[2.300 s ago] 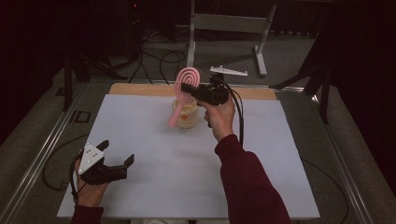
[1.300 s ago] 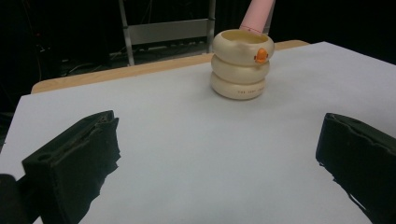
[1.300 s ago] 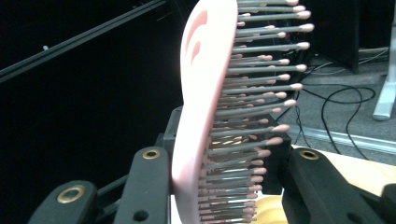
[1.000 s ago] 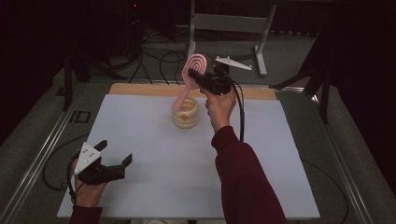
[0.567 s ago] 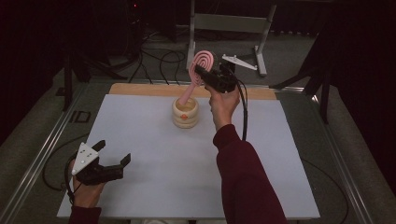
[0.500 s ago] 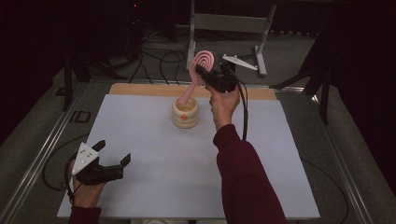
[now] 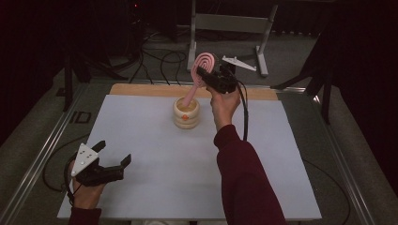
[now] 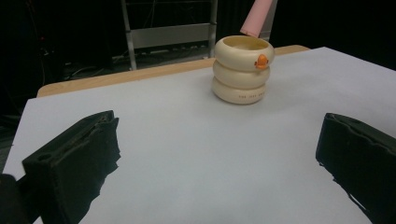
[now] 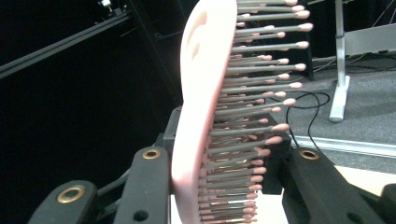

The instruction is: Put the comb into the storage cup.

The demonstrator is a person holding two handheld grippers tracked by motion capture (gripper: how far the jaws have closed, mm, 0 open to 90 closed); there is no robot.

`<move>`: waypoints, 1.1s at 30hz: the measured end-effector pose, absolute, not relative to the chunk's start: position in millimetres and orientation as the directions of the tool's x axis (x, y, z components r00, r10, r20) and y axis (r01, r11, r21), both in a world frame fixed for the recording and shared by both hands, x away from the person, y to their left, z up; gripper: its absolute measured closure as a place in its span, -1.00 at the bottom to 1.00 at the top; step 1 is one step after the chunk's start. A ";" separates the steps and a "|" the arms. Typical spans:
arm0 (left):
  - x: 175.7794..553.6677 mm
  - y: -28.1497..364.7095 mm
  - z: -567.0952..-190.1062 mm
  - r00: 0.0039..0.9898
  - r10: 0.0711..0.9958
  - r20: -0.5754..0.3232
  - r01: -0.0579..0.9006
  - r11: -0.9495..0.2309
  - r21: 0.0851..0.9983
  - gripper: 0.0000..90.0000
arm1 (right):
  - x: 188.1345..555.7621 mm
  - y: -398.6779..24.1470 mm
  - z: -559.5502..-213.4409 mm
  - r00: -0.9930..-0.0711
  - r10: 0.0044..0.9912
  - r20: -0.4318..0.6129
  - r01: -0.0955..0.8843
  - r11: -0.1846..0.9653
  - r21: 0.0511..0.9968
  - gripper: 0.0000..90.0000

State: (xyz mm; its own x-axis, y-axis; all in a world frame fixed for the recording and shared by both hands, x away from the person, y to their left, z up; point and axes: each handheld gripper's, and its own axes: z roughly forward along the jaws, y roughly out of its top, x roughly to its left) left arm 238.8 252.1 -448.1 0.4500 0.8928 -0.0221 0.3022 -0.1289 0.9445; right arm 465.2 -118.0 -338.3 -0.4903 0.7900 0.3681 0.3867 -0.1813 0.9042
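Note:
A pink hairbrush [image 7: 205,63] with grey, pink-tipped bristles is held by its head in my right gripper [image 7: 202,75], high over the table's far middle. The jaws are shut on the brush [image 9: 205,93], one against its back and one in the bristles, as the right gripper [image 9: 219,186] view shows. Its handle slants down, and its tip [image 8: 257,16] hangs just over the rim of a cream, ring-shaped cup [image 7: 186,112] with an orange spot [image 8: 262,60]. My left gripper [image 7: 114,152] rests at the front left, open, nothing between its jaws [image 8: 217,154].
A white mat [image 7: 155,154] covers the table, with a strip of wood [image 7: 141,90] along its far edge. Behind the table stand a metal frame [image 7: 230,23] and loose cables [image 7: 155,56] on the floor. A metal rail [image 7: 42,154] runs along the left side.
My right gripper has lifted the hairbrush up and away from me, drawing the handle up out of the cup. The left gripper has stayed where it was.

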 end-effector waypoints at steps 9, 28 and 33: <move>238.2 252.1 -447.8 0.451 0.892 -0.024 0.302 -0.127 0.945 -1.00 | 467.3 -116.2 -342.5 -0.471 0.801 0.371 0.387 -0.190 0.902 0.43; 237.9 250.6 -448.8 0.457 0.889 -0.027 0.302 -0.126 0.945 -1.00 | 473.0 -109.7 -359.1 -0.449 0.812 0.373 0.404 -0.188 0.895 0.42; 237.4 250.6 -448.6 0.459 0.888 -0.026 0.300 -0.128 0.945 -1.00 | 472.8 -107.4 -361.5 -0.448 0.813 0.372 0.403 -0.187 0.896 0.42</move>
